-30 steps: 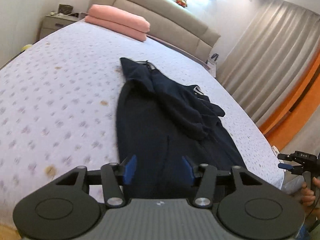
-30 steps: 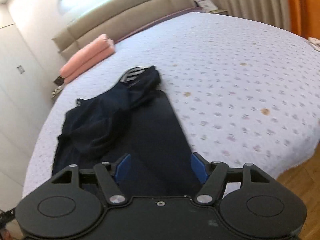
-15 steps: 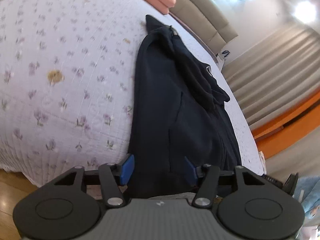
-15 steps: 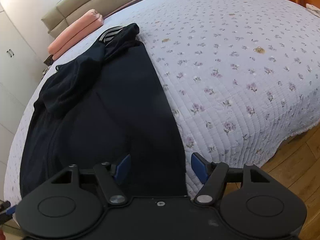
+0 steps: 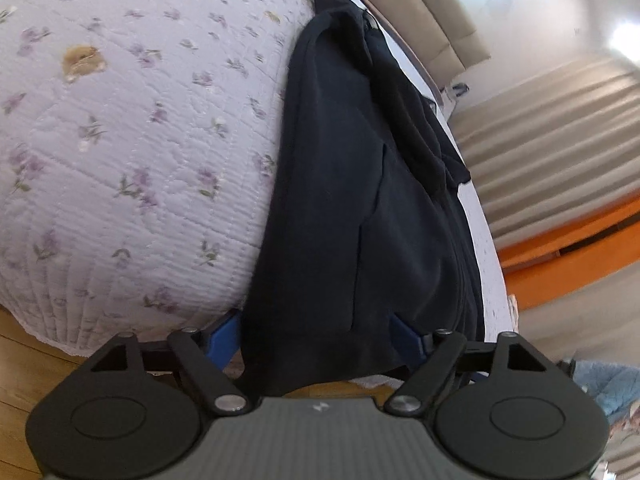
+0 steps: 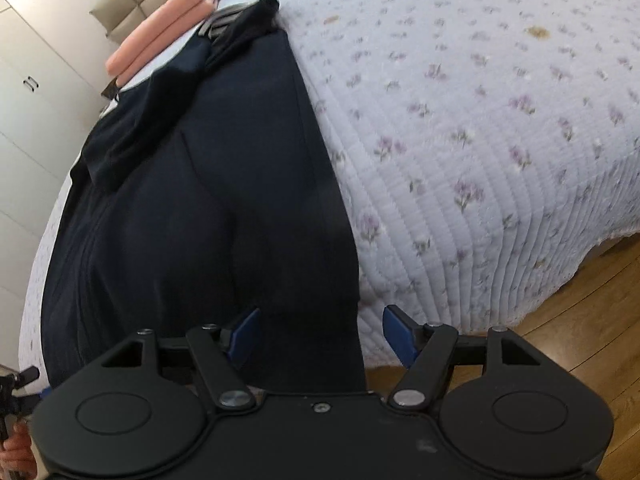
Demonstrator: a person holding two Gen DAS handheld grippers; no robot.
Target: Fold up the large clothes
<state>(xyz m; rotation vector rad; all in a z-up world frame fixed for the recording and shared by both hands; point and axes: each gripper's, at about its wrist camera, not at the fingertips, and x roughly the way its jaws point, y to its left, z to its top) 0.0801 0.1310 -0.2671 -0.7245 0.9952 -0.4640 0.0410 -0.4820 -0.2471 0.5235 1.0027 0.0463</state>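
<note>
Both grippers have dropped since the earlier frames: bed edge and floor now fill the lower part of each view, and the headboard has slid to the top.

Left gripper [image 5: 316,338]: jaws opening, spread wide, blue pads either side of the garment [image 5: 360,208] hem. Cloth sits between them at bottom centre of the frame; the pads don't look to be pressing on it. Left pad is just off the garment's left edge, right pad partly hidden behind the fabric.

Right gripper [image 6: 320,330]: jaws spread wide. The garment's [image 6: 208,200] right hem corner lies between the pads, nearer the left one, w/ a clear gap to the right pad. No pinch.

Garment is dark navy, laid lengthwise down the bed [image 5: 120,140], running from the near edge at frame bottom toward the pillows [image 6: 160,36] at upper left of the right view. Hem hangs over the bed edge. A sleeve is folded over the body, lying diagonally across the upper part. Striped lining shows at the collar end in the right view.

Bedspread is pale lilac, quilted, w/ a flower print. Wood floor [image 6: 560,340] shows at lower right of the right view. Curtains [image 5: 552,140] at right of the left view. Part of a hand [image 6: 16,452] shows at the lower left edge of the right view.
</note>
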